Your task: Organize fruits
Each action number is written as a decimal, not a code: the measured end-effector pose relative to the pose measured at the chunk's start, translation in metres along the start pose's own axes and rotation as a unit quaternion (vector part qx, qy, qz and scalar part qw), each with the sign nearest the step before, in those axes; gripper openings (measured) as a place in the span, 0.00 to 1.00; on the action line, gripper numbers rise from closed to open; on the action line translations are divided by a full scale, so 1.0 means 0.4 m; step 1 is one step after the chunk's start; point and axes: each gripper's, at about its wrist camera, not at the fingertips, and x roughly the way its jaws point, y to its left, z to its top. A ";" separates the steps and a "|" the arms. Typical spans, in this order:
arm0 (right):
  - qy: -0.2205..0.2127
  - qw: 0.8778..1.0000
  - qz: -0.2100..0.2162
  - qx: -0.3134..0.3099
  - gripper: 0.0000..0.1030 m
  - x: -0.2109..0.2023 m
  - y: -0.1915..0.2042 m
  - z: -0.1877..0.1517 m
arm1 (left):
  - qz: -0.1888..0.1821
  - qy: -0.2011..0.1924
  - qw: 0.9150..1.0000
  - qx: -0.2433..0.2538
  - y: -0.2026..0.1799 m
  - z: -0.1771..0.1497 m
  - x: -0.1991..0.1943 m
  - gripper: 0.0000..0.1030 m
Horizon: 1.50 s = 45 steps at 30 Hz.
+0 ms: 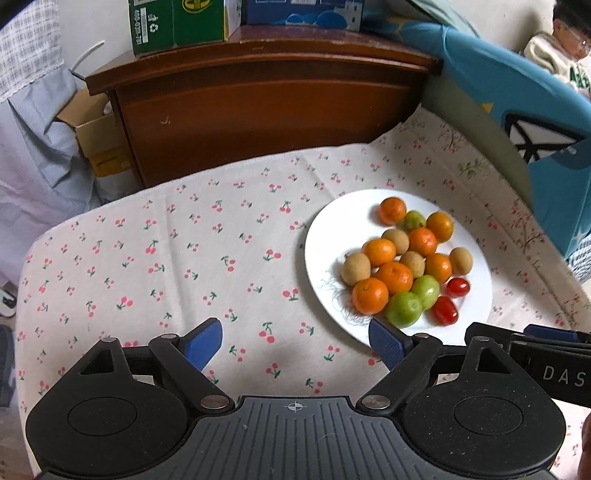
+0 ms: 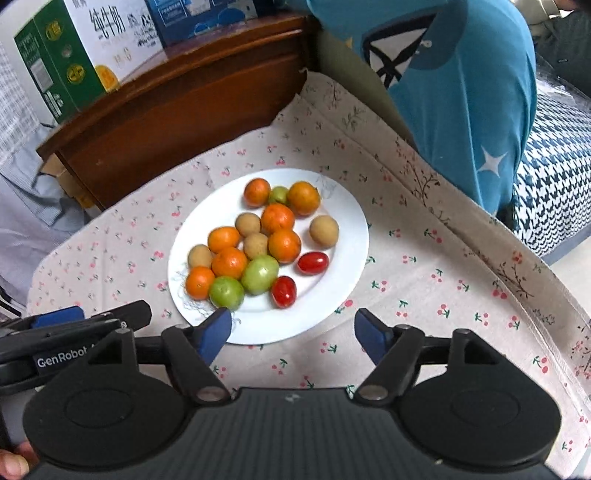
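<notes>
A white plate (image 1: 332, 229) (image 2: 347, 206) on the cherry-print cloth holds mixed small fruit: several oranges (image 1: 370, 295) (image 2: 229, 263), several tan longans (image 1: 355, 268) (image 2: 324, 231), green fruits (image 1: 404, 309) (image 2: 260, 274) and two red cherry tomatoes (image 1: 445, 310) (image 2: 283, 291). My left gripper (image 1: 295, 341) is open and empty, just left of and before the plate. My right gripper (image 2: 293, 332) is open and empty at the plate's near rim. Each gripper shows at the edge of the other's view.
A brown wooden cabinet (image 1: 266, 103) (image 2: 177, 110) stands behind the table with cartons (image 1: 177, 22) (image 2: 74, 55) on top. A blue cushion (image 1: 517, 110) (image 2: 461, 92) leans at the right. Bare cloth (image 1: 166, 258) lies left of the plate.
</notes>
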 end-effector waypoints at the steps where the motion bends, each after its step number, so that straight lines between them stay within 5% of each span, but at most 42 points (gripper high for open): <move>1: 0.003 1.000 -0.002 -0.003 0.72 0.003 0.003 -0.001 | 0.002 0.002 1.000 0.001 -0.001 0.000 0.003 0.85; 45: 0.011 0.998 -0.046 -0.036 0.79 0.025 0.033 -0.008 | 0.067 0.009 0.997 0.028 -0.024 0.012 0.010 0.86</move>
